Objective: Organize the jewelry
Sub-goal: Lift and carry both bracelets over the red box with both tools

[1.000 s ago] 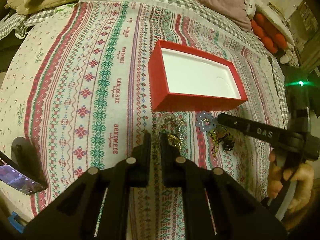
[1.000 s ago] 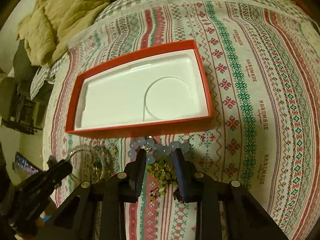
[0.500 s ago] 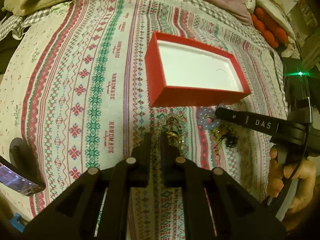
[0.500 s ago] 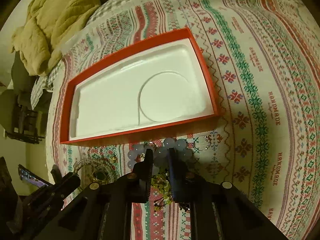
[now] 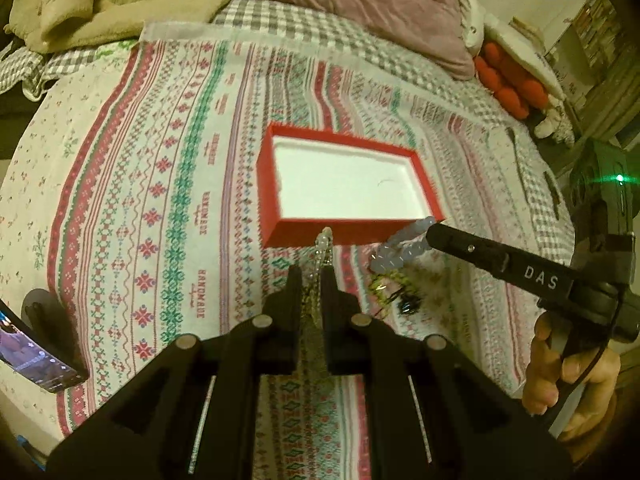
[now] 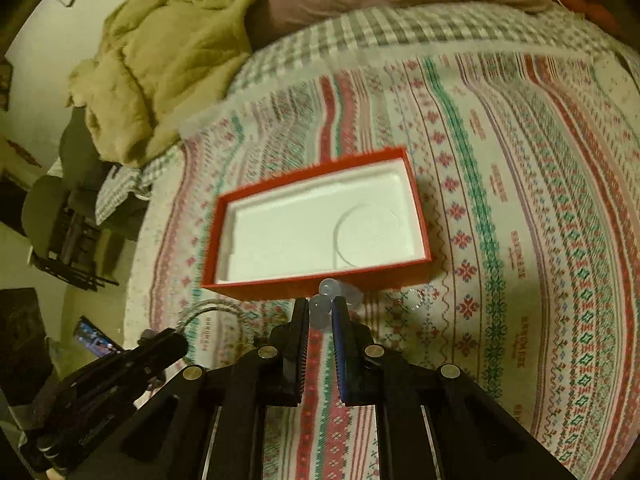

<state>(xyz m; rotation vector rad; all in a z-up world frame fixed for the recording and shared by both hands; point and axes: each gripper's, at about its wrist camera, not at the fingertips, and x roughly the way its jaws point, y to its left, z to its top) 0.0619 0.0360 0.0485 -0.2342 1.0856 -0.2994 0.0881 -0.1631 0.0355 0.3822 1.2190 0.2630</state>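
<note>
A red box [image 5: 276,216] with a white liner [image 6: 304,232] lies open on the patterned cloth. My left gripper [image 5: 311,280] is shut on a clear crystal chain bracelet [image 5: 324,242], which hangs as a loop [image 6: 212,308] beside that gripper [image 6: 178,346] in the right wrist view. My right gripper [image 6: 321,307] is shut on a pale blue bead bracelet [image 6: 329,286]. From the left, its beads [image 5: 394,254] dangle under the right gripper [image 5: 434,234], just in front of the box. A yellow-green beaded piece [image 5: 390,284] and a dark piece [image 5: 408,306] lie on the cloth below.
A phone [image 5: 36,356] lies at the cloth's left edge. A beige blanket [image 6: 160,68] and a mauve pillow [image 5: 360,4] sit behind the box, orange plush [image 5: 512,84] at far right. A person's hand [image 5: 568,376] grips the right handle. A small silver ring [image 6: 416,298] lies right of the beads.
The right jaws closed on the bead bracelet. Both grippers then rose, lifting their bracelets off the cloth, and the box looks farther away in both views.
</note>
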